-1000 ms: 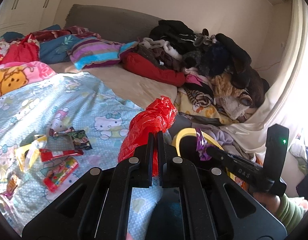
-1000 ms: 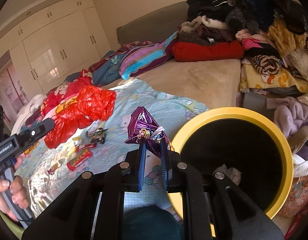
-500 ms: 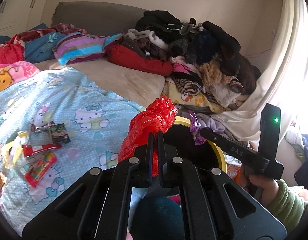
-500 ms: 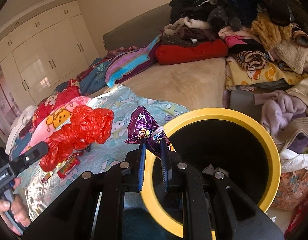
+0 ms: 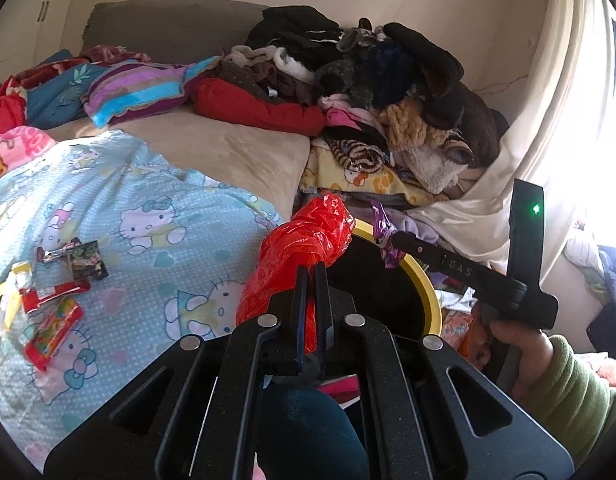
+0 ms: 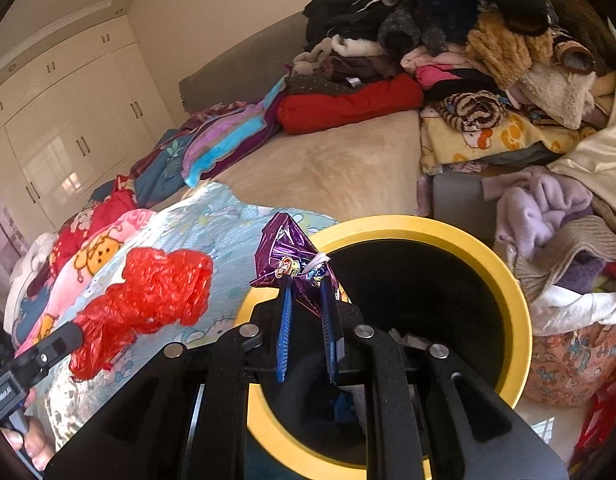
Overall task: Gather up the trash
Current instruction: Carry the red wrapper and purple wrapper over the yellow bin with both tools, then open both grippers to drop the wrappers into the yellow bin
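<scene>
The left gripper [image 5: 311, 276] pinches a crumpled red bag [image 5: 304, 248] between fingers pressed nearly together. The bag's long axis runs up and to the right in the left view, its upper end reaching over the near rim of the yellow bin [image 5: 426, 292]. The right gripper [image 6: 306, 292] holds one purple wrapper [image 6: 286, 258]; its blue-padded fingers [image 6: 285, 320] stand slightly apart with the foil caught between them. The wrapper stands upright, its peak pointing up and away from the gripper, over the left part of the bin's [image 6: 504, 280] rim.

Counts: one bin, one red bag [image 6: 148, 300], one purple wrapper [image 5: 382, 236], and at least four small wrappers [image 5: 52, 320] lying on the blue bedsheet [image 5: 148, 216].

Only the left view shows the small wrappers on the bed and the right hand [image 5: 512, 340] in a green sleeve. Only the right view shows the bin's full round opening with pale scraps [image 6: 404, 338] on its dark bottom, the wardrobe [image 6: 68, 120], and the left hand [image 6: 26, 436]. A clothes pile [image 6: 468, 40] appears in both.
</scene>
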`<state>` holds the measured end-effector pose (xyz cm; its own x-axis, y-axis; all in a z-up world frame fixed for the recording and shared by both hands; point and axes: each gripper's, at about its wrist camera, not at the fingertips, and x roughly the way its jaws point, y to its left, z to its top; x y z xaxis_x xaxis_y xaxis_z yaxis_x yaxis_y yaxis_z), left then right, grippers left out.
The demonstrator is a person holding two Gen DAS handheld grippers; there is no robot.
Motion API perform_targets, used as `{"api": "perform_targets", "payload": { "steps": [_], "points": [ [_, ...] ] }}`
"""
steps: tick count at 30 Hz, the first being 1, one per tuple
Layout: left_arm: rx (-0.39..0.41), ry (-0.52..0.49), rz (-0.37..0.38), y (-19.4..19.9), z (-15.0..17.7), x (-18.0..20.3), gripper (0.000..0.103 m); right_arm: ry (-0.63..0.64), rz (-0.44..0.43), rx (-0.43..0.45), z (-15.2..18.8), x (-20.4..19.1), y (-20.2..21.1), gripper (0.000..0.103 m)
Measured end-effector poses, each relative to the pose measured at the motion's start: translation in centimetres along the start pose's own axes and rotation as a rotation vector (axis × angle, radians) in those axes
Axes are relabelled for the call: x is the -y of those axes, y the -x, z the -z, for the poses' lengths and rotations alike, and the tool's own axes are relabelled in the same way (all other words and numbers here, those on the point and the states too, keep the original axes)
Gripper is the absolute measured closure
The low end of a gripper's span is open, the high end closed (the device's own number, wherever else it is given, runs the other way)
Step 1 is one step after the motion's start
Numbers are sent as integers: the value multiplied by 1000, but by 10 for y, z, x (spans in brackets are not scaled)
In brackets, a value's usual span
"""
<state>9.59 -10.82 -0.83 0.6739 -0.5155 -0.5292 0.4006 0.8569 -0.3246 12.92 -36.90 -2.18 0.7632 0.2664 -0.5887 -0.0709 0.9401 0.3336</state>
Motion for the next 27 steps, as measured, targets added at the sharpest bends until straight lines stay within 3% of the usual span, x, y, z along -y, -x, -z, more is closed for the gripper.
{"api": "perform_targets", "payload": {
  "steps": [27],
  "points": [
    [-89,-82,42,-46,15,36,102,-99,113,-8,2,60,-2,89]
  ]
}}
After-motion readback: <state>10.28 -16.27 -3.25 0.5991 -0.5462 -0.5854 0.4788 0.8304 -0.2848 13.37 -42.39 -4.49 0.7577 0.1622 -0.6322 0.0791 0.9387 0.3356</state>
